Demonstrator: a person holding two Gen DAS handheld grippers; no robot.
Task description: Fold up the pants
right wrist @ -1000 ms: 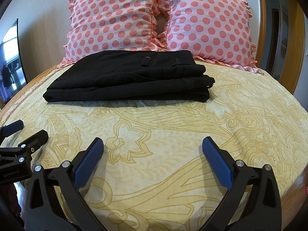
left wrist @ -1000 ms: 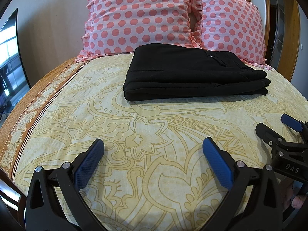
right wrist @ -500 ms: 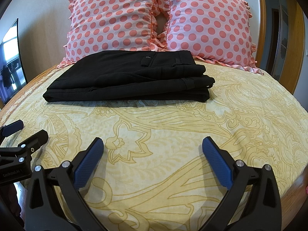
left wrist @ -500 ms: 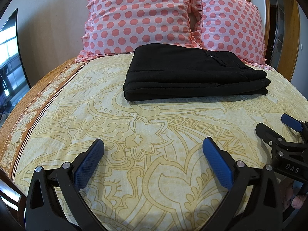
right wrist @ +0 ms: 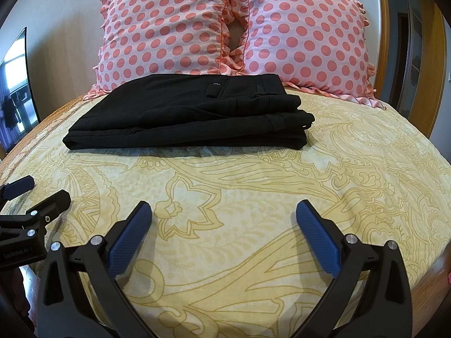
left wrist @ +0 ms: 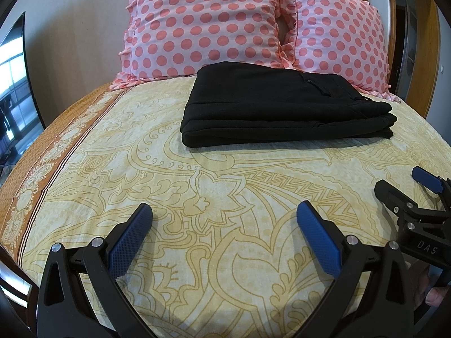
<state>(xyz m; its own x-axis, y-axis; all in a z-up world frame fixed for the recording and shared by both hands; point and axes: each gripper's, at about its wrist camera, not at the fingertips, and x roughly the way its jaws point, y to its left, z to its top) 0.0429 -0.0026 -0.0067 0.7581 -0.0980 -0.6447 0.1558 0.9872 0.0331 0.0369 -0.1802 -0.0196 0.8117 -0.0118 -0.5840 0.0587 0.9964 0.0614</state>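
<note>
so the black fabric pants (left wrist: 282,107) are sitting folded into a neat flat rectangular stack, several layers deep, on the yellow paisley-print bedspread (left wrist: 225,197), up toward the head of the bed and right in front of the two pink polka-dot ruffled pillows (right wrist: 174,28). from the right wrist view you can see the waistband end with a belt loop and pocket on the top layer, and the folded edge faces the cameras. my read is the folding is basically done, since the layers line up pretty square and nothing's trailing off the sides. the left gripper (left wrist: 224,225) with its blue textured pads hangs low over the near part of the bedspread, jaws spread wide with nothing between them, well apart from the pants. the right gripper (right wrist: 224,222) is the same deal, wide apart and empty, hovering over bare bedspread. each one also shows up at the edge of the other's view, so they're side by side near the foot of the bed. i'd guess they're parked back here to keep clear of the stack so nothing snags or drags a layer out of line. if anything's left, it might be just a quick pat-down or squaring the right-hand edge, where the layers look slightly staggered.
</note>
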